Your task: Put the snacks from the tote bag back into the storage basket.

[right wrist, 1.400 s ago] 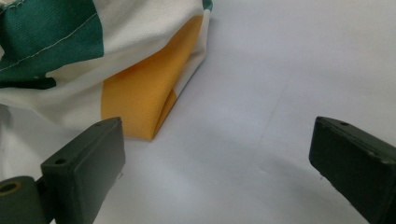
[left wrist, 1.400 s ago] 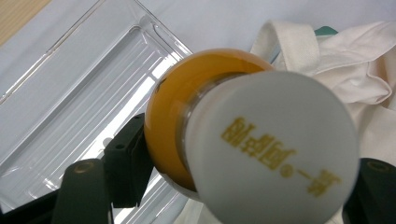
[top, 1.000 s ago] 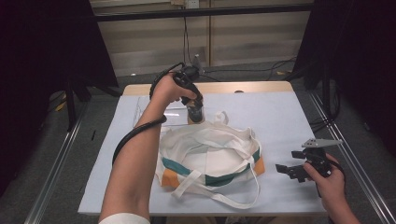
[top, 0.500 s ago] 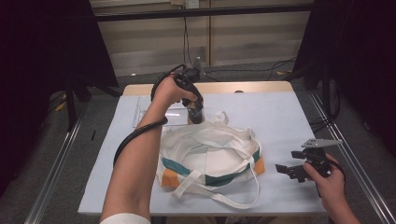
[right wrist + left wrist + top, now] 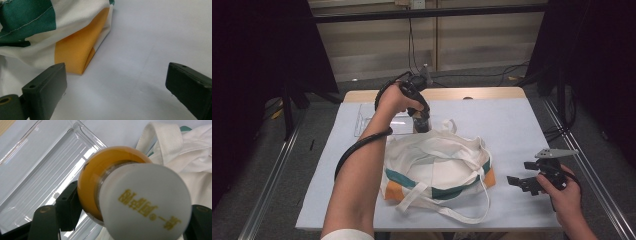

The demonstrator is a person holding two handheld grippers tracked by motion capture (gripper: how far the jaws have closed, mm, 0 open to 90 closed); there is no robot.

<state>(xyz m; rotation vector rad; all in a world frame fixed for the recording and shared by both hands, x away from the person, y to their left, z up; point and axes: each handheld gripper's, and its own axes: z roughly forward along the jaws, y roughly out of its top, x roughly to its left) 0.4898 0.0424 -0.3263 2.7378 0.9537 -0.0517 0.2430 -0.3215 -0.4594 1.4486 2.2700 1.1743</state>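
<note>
1. The bottle (image 5: 130, 192), filled with orange liquid under a white cap printed with yellow characters, is clamped between the jaws of the left gripper (image 5: 422, 122). It is held near the table's far edge, between the clear tray (image 5: 37, 175) and the bag.
2. The grip sits on the bottle's body below the cap, cap toward the camera, which I judge keeps it upright and steady for lowering into the bag.
3. The tote bag (image 5: 437, 167), cream with green and orange panels, lies slumped across the middle of the table (image 5: 522, 125); its mouth looks collapsed, and loose straps trail toward the near edge.
4. The right gripper (image 5: 524, 182) waits near the near-right corner, jaws spread wide and empty, just beside the bag's orange corner (image 5: 75, 53).
5. The flat opening and a strap just beside the bottle stand in the way; the free gripper probably needs to lift the rim first.
</note>
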